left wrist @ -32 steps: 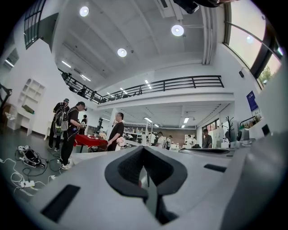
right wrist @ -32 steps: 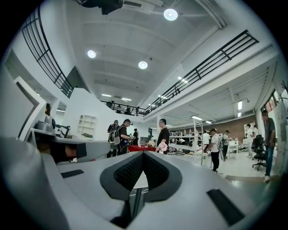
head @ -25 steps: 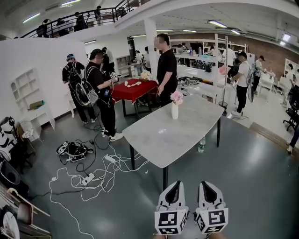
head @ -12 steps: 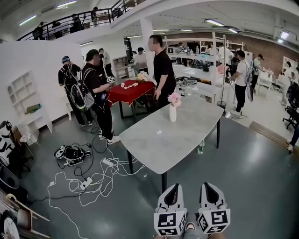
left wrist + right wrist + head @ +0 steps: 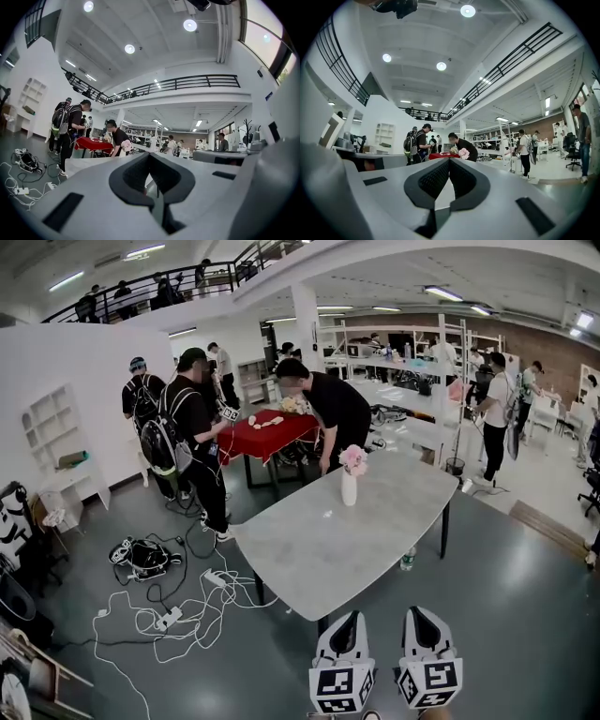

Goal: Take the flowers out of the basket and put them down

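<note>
A white vase with pink flowers point(image 5: 350, 473) stands at the far end of a grey marble table point(image 5: 319, 549). Behind it, on a red-covered table point(image 5: 267, 430), sits what looks like a basket of pale flowers point(image 5: 293, 405), too small to make out. My left gripper point(image 5: 348, 615) and right gripper point(image 5: 416, 611) are side by side at the table's near edge, both shut and empty, pointing level. The pink flowers point(image 5: 125, 145) show just past the left gripper point(image 5: 149, 155), and those flowers point(image 5: 463, 153) also show beyond the right gripper point(image 5: 449, 160).
A person in black point(image 5: 336, 412) bends over between the two tables. A person with a backpack point(image 5: 190, 432) stands left of the red table. Cables and a power strip point(image 5: 173, 615) lie on the floor at the left. A water bottle point(image 5: 408, 559) stands under the table.
Both grippers and the view have moved forward to the grey table's near edge. The person in black has bent down over the table. Both sets of jaws stayed shut.
</note>
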`<move>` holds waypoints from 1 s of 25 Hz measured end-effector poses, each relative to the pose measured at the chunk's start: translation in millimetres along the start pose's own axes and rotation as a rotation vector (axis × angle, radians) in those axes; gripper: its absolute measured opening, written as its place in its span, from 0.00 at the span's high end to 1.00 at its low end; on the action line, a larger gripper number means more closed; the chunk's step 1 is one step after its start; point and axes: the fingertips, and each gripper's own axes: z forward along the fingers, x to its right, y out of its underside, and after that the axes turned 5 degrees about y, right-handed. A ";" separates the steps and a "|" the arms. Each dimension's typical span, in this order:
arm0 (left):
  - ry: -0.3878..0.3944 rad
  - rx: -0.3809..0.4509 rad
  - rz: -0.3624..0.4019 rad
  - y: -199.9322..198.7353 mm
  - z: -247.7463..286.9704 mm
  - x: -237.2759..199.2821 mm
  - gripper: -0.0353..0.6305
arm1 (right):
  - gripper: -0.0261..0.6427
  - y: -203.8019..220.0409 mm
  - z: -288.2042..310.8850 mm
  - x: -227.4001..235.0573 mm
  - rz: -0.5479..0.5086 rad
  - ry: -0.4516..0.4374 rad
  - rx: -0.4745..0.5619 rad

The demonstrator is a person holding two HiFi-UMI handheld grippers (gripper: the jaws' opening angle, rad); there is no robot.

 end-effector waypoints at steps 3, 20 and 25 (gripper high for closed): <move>-0.004 -0.009 0.002 -1.9 24.0 6.0 0.94 | 0.94 -2.4 17.9 20.5 0.008 -0.003 -0.014; -0.097 -0.066 0.030 22.8 134.5 6.2 0.94 | 0.94 29.8 111.9 104.7 0.031 -0.069 -0.099; -0.115 -0.093 0.038 28.3 155.2 -3.2 0.94 | 0.94 35.3 136.9 113.7 0.042 -0.082 -0.115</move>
